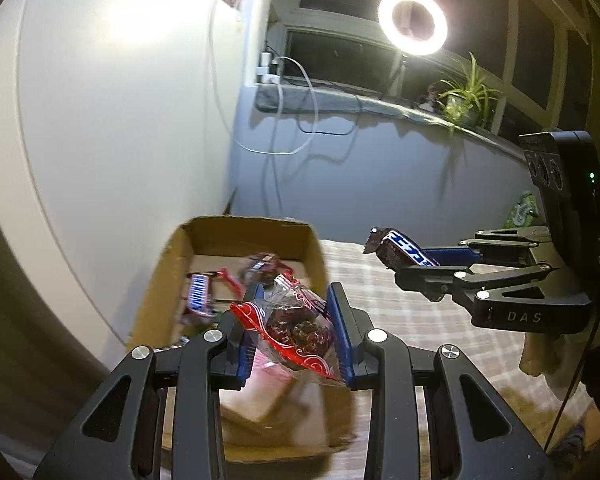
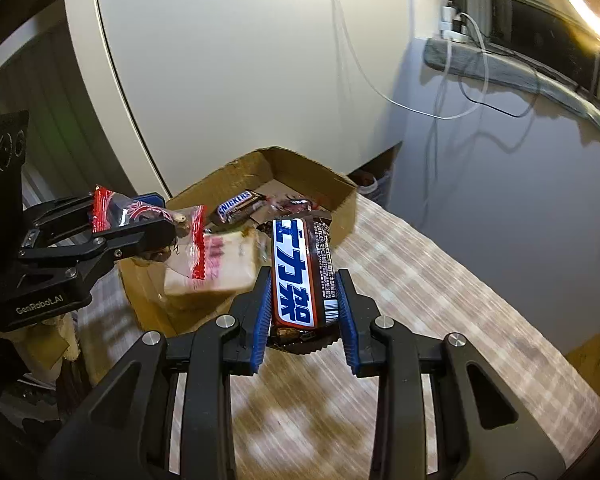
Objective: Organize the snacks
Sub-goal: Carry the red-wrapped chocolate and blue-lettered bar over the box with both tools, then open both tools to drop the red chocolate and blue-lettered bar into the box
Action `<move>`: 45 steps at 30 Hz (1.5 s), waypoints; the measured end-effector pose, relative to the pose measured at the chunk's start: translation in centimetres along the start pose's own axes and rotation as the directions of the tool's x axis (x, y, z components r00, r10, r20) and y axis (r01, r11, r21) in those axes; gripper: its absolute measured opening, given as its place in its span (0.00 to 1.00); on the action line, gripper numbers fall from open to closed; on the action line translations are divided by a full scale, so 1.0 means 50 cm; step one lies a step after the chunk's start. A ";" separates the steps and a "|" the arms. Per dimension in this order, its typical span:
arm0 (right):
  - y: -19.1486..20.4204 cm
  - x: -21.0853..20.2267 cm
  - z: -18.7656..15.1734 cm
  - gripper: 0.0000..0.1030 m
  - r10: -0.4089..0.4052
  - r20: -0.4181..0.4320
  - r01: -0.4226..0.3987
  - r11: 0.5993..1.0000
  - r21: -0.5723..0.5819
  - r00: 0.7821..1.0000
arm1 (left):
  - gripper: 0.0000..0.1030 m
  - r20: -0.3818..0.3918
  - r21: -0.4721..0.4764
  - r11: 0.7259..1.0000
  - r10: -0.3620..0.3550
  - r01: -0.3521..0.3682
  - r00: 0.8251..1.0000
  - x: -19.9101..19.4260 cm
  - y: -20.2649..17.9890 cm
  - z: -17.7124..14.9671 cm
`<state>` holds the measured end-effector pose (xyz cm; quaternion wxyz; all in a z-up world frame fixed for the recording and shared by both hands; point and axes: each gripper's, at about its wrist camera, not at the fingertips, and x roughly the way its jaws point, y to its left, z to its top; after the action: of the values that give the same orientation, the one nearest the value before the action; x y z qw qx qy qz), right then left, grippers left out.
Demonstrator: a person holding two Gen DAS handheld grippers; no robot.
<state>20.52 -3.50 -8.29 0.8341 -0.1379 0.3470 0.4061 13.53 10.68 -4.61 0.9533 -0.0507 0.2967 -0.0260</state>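
Black hand-held gripper (image 2: 304, 312), blue ribbed pads (image 2: 263, 316), silver screws (image 2: 225, 321).

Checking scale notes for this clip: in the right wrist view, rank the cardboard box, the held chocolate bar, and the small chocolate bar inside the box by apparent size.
1. Cardboard box, largest.
2. Held chocolate bar in the right claw; closeness to the camera inflates it.
3. Small chocolate bar in the box, smallest, though it is farther away.

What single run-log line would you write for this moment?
left gripper: shut on red-edged snack packet | right gripper: shut on Snickers bar | cardboard box: holds snacks
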 end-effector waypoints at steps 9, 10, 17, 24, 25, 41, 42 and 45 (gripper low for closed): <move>0.043 0.085 0.055 0.31 0.018 -0.035 -0.019 0.999 -0.026 0.999 | 0.30 -0.004 -0.031 0.998 0.047 -0.047 0.999 0.018 0.057 0.002; 0.046 0.094 0.061 0.31 0.017 -0.039 -0.018 0.999 -0.028 0.999 | 0.30 -0.005 -0.033 0.998 0.049 -0.050 0.999 0.020 0.061 0.002; 0.053 0.144 0.088 0.31 0.017 -0.060 -0.019 1.000 -0.024 0.998 | 0.31 -0.003 -0.047 0.996 0.077 -0.077 0.997 0.027 0.086 0.004; 0.054 0.176 0.101 0.33 0.010 -0.066 -0.011 1.000 -0.013 0.998 | 0.38 -0.001 -0.038 0.995 0.093 -0.093 0.996 0.028 0.087 0.001; 0.055 0.176 0.102 0.34 0.008 -0.062 -0.009 1.000 -0.013 0.998 | 0.38 0.001 -0.035 0.995 0.096 -0.096 0.995 0.027 0.087 0.001; 0.063 0.144 0.102 0.65 -0.031 -0.019 0.030 0.999 -0.022 0.999 | 0.69 0.026 -0.054 0.989 0.139 -0.138 0.990 0.004 0.098 0.003; 0.065 0.141 0.102 0.65 -0.034 -0.017 0.034 0.999 -0.024 0.999 | 0.69 0.028 -0.053 0.989 0.141 -0.139 0.990 0.003 0.097 0.003; 0.070 0.133 0.100 0.65 -0.044 -0.013 0.043 0.999 -0.030 0.999 | 0.69 0.033 -0.050 0.988 0.145 -0.143 0.989 -0.002 0.094 0.002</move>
<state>23.00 5.17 -9.09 0.8381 -0.1606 0.3436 0.3921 13.60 15.37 -4.99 0.9564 -0.0520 0.2829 0.0508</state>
